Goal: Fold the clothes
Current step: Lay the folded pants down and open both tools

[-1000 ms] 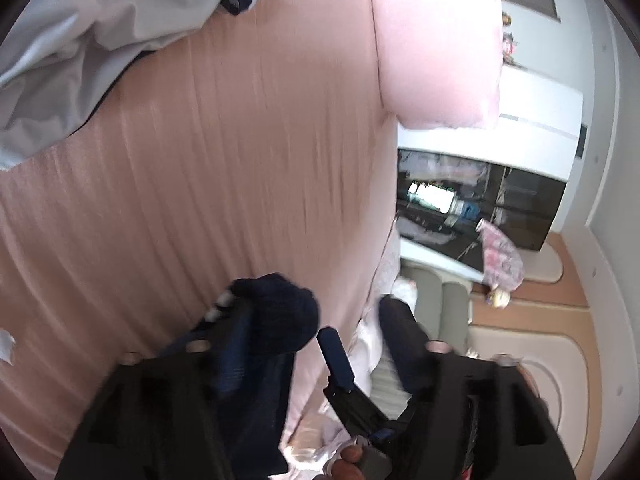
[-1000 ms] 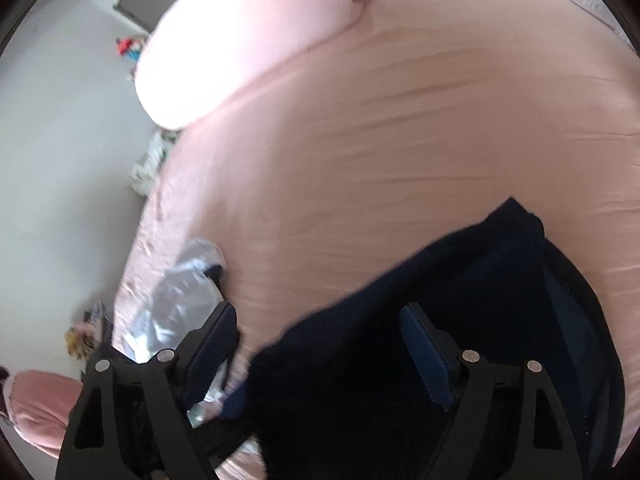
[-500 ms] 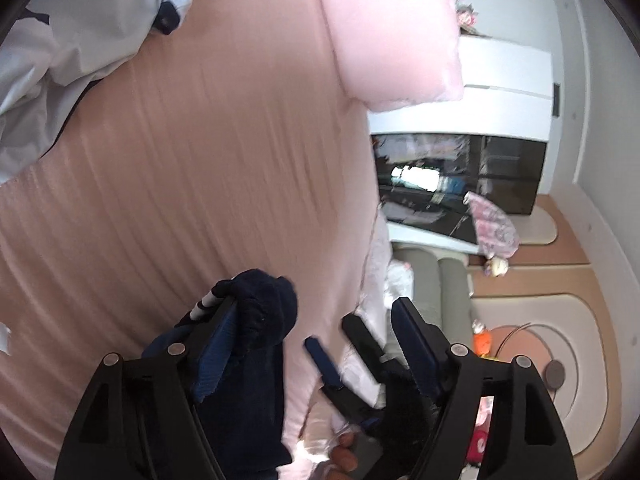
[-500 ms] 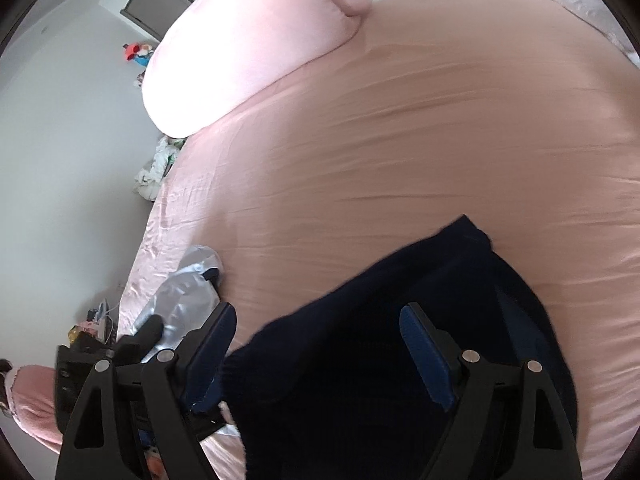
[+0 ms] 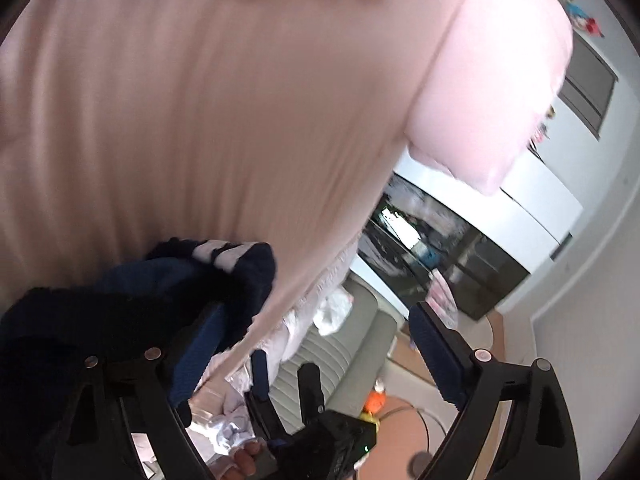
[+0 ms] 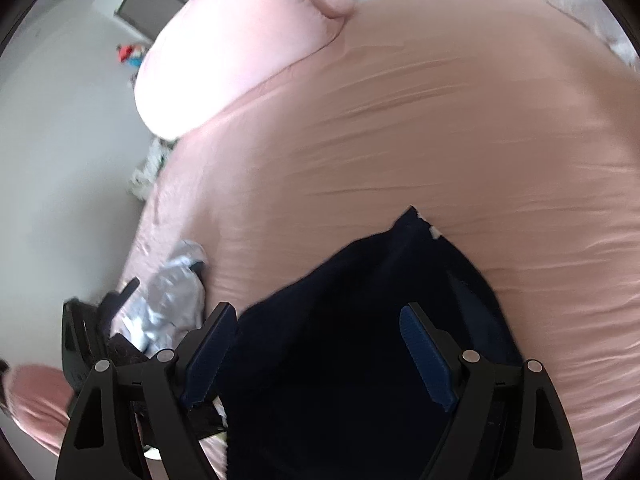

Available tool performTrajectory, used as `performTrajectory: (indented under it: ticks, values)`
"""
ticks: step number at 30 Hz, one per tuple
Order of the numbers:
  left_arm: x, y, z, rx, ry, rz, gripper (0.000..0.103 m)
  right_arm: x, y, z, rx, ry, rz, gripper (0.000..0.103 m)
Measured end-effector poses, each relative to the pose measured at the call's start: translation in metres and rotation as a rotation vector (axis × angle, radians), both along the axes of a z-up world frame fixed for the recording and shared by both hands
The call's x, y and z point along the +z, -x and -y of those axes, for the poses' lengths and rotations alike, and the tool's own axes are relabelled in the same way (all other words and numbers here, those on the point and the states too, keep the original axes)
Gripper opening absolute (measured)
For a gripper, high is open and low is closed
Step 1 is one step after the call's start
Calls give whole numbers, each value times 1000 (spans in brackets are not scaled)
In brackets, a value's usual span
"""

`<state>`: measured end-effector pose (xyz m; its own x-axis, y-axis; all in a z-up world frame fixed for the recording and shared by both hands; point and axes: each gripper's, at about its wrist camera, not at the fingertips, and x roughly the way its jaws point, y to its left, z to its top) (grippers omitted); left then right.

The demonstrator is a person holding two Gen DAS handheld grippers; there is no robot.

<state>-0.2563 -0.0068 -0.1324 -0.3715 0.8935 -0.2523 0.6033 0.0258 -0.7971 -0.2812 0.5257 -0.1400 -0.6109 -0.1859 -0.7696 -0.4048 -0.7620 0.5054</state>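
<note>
- The left gripper (image 5: 316,330) has its jaws wide apart and opening; nothing is pinched between them.
- The navy sweater (image 5: 132,300) bunches at and behind the left jaw, draped over that finger, with a white-striped cuff (image 5: 224,254) just ahead of the tip. The right jaw stands well clear of the cloth, out past the bed's edge.
- The right gripper (image 6: 316,350) has its jaws spread, and the sweater (image 6: 360,340) lies on the bed under the gap between them, reaching ahead of both tips. The pads do not press it.
- The bed (image 6: 440,120) stretches ahead of both pairs of jaws, pink sheet lightly creased.
- A pillow (image 6: 224,52) sits far ahead and left of the right jaws.
- A grey garment (image 6: 168,300) lies just left of the right gripper's left jaw, at the bed's edge.
</note>
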Motion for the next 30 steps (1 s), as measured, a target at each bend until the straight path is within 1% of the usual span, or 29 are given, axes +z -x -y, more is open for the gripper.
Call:
performTrajectory:
  ticks: [2,3,4,5,6,8,10,13,15,17,21,23,25,28,30]
  values:
    - [5,-6,8,8,134,35,93,-1,-1,3,15,-28,17,84]
    - [11,-7,12,15,237,31,93,-2,-3,4,23,-37,23,84]
    - [16,-6,14,-2,338,21,93,-3,-4,6,32,-44,28,84]
    - [21,0,11,-74,437,0,93,-4,-5,7,39,-46,40,84]
    - [26,6,7,-141,512,-27,93,-7,-6,8,47,-46,52,84]
    - [31,16,-1,-253,548,-103,93,-10,-8,10,59,-47,61,84]
    - [37,18,-7,-336,538,-158,93,-11,-10,13,76,-59,71,84]
    - [53,17,-19,-464,600,-264,93,-13,-14,18,101,-78,87,84]
    - [66,15,-33,-563,705,-381,93,-14,-17,19,113,-100,95,84]
    - [78,13,-46,-663,832,-506,93,-15,-21,20,122,-121,102,84]
    - [91,5,-71,-818,1023,-685,93,-18,-30,18,131,-156,120,84]
    - [89,4,-72,-863,1054,-722,93,-19,-34,12,121,-164,128,84]
    - [83,7,-69,-892,1070,-730,93,-20,-38,4,105,-162,136,84]
    - [85,11,-70,-903,1083,-750,93,-24,-42,-10,74,-137,148,84]
    - [84,11,-70,-907,1122,-758,93,-26,-46,-18,58,-126,151,84]
